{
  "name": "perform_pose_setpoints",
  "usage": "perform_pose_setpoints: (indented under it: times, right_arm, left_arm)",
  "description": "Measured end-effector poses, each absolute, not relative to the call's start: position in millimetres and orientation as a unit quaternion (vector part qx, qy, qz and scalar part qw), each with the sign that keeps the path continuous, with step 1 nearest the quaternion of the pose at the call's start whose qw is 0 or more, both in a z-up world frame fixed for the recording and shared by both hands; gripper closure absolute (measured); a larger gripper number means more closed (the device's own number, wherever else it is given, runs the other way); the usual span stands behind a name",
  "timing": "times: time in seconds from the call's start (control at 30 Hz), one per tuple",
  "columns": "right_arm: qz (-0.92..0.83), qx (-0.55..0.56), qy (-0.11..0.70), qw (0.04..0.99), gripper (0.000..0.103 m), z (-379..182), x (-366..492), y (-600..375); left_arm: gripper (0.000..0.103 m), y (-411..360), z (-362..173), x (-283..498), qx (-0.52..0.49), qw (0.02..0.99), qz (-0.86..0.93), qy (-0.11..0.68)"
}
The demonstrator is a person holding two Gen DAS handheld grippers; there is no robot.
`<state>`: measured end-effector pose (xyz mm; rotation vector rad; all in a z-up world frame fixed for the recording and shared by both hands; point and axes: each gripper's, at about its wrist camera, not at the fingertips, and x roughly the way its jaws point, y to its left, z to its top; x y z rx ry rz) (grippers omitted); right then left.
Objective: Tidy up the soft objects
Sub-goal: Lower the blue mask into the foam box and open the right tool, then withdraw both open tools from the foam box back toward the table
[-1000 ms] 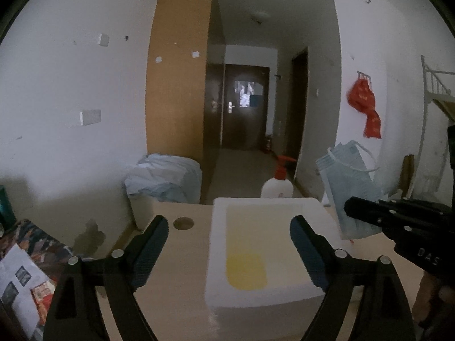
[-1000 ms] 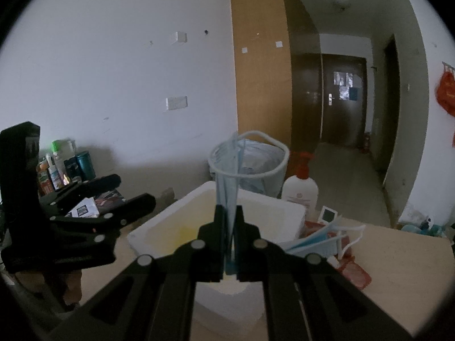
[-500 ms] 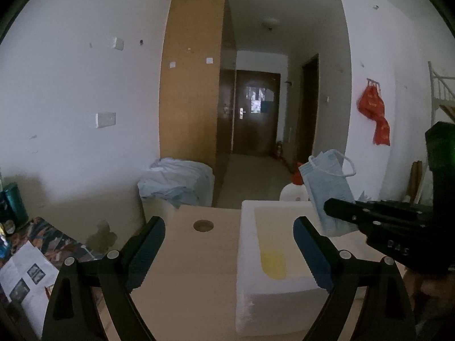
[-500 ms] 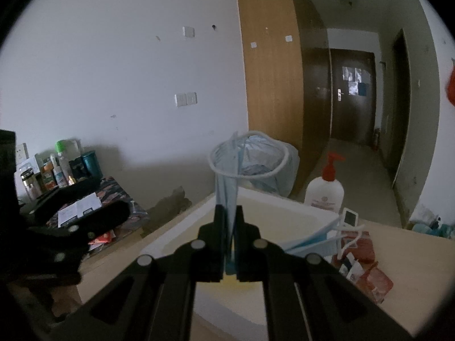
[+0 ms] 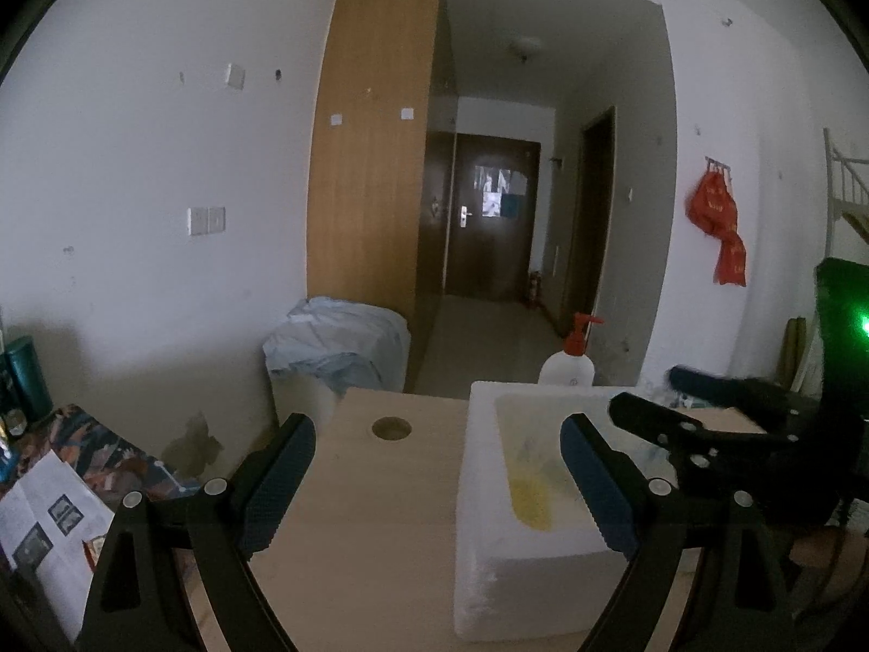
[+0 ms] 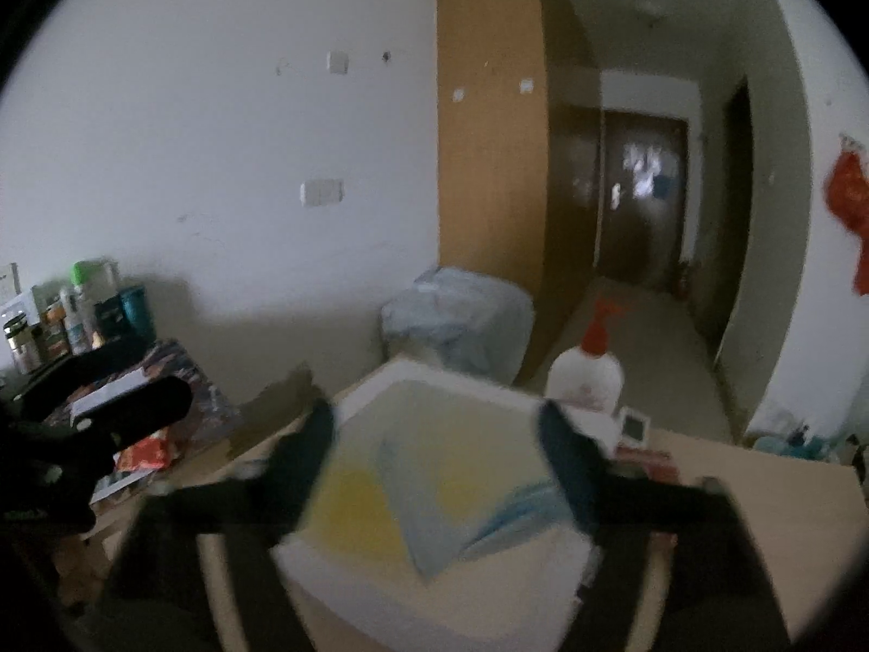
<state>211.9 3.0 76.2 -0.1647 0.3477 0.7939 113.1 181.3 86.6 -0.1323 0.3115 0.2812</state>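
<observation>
In the right wrist view, blurred by motion, the right claw [image 6: 434, 456] has just been opening and its jaws now stand wide apart at the lower middle of the frame, with nothing pressed between the pads. Below and between them a pale blue face mask [image 6: 429, 521] lies inside the white foam box [image 6: 337, 565], over the yellow patch on the box floor; whether it has fully settled there cannot be told through the blur. Another blue mask edge [image 6: 516, 511] shows just to its right, against the box's right wall. The left claw [image 5: 434, 483] fills the bottom of the left wrist view, its jaws spread wide and holding nothing, one finger over the bare wooden surface [image 5: 375, 511] and the other in front of the box. A round hole [image 5: 391, 428] sits in the surface near its far edge. At the right of that frame the right claw reaches in over the box's far corner. A white pump bottle with a red top [image 5: 567, 364] stands just behind the box, and a lined bin [image 5: 337, 348] stands beyond the surface at centre left.
</observation>
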Motion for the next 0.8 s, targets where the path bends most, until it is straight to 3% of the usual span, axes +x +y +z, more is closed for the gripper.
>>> perform_pose_setpoints:
  times: [0.5, 0.63, 0.8]
  right_arm:
    - [0.385, -0.061, 0.176, 0.904, 0.015, 85, 211, -14]
    - [0.378, -0.049, 0.172, 0.909, 0.015, 90, 207, -24]
    - [0.365, -0.034, 0.161, 0.916, 0.004, 99, 197, -47]
  left_arm:
    - [0.011, 172, 88, 109, -0.065, 0.977, 0.131, 0.154]
    - [0.002, 167, 90, 106, -0.063, 0.979, 0.126, 0.150]
    - [0.000, 155, 94, 101, -0.058, 0.982, 0.119, 0.137]
